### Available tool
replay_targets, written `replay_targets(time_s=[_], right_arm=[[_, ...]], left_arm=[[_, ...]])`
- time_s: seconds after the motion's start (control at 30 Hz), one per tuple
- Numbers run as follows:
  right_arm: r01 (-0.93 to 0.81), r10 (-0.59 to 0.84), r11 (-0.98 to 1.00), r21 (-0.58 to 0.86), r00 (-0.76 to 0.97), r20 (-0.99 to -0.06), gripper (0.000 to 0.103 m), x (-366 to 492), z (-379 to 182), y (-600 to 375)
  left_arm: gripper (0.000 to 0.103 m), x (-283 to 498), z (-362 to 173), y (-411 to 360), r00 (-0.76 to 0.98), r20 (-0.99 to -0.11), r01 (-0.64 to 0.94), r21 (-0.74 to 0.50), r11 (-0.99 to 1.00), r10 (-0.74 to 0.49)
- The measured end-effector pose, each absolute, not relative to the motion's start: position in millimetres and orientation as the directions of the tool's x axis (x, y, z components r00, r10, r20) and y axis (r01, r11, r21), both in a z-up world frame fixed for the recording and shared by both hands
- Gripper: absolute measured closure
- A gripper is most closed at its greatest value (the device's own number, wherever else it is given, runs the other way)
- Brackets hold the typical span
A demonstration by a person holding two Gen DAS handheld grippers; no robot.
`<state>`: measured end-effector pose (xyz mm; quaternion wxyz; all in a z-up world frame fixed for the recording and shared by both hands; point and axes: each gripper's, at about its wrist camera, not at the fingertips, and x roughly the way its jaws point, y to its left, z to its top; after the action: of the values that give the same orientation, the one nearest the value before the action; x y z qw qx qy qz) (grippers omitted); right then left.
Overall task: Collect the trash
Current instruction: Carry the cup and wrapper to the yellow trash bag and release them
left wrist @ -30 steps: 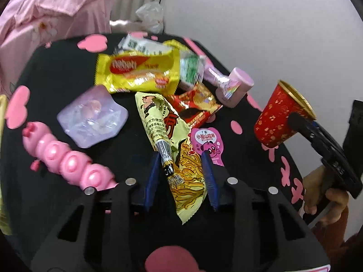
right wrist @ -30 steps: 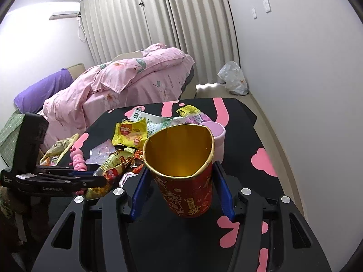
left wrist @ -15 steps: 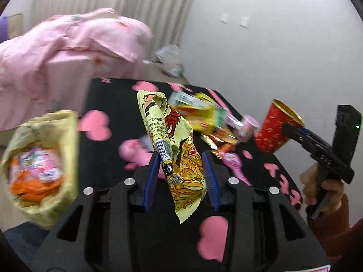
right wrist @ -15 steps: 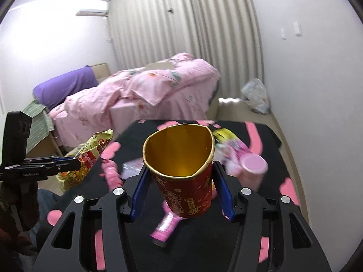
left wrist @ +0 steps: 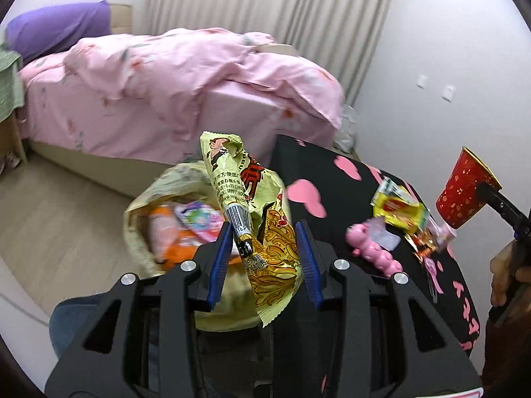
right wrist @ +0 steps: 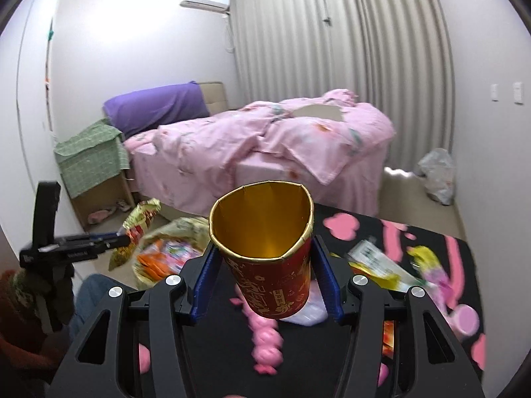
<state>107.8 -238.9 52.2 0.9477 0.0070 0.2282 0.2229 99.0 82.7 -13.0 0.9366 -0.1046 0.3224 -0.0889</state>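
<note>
My left gripper (left wrist: 264,258) is shut on a yellow noodle wrapper (left wrist: 252,205) that stands up between its blue pads. It hangs above the mouth of a yellowish trash bag (left wrist: 156,199) with several wrappers inside, on the floor left of the table. My right gripper (right wrist: 265,278) is shut on a red paper cup (right wrist: 272,282) with a gold inside, held upright over the black table (right wrist: 431,245). The same cup (left wrist: 464,189) shows at the right edge of the left wrist view. The left gripper (right wrist: 113,240) with its wrapper (right wrist: 139,222) appears at the left of the right wrist view, above the bag (right wrist: 172,245).
On the black table (left wrist: 332,199) with pink shapes lie a pink bumpy toy (left wrist: 375,252), a yellow packet (left wrist: 398,209) and more wrappers (right wrist: 381,262). A bed with a pink quilt (left wrist: 166,93) stands behind. A white plastic bag (right wrist: 436,175) sits by the curtain.
Both grippers have swung left and risen, off the table's middle toward the bed side. The trash bag has come into view under the left gripper. Both grips hold unchanged.
</note>
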Motion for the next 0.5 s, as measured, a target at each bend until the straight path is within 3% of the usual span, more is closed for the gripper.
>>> replay_targets(time_s=[0.5], right_arm=[[-0.586,0.554,0.805,0.096,0.683,-0.476,0.051,172,65,-157]], left_arm=[[0.066,107,-35,130,0.769,-0.593,0.007,-0.366,0.931,-0.238]])
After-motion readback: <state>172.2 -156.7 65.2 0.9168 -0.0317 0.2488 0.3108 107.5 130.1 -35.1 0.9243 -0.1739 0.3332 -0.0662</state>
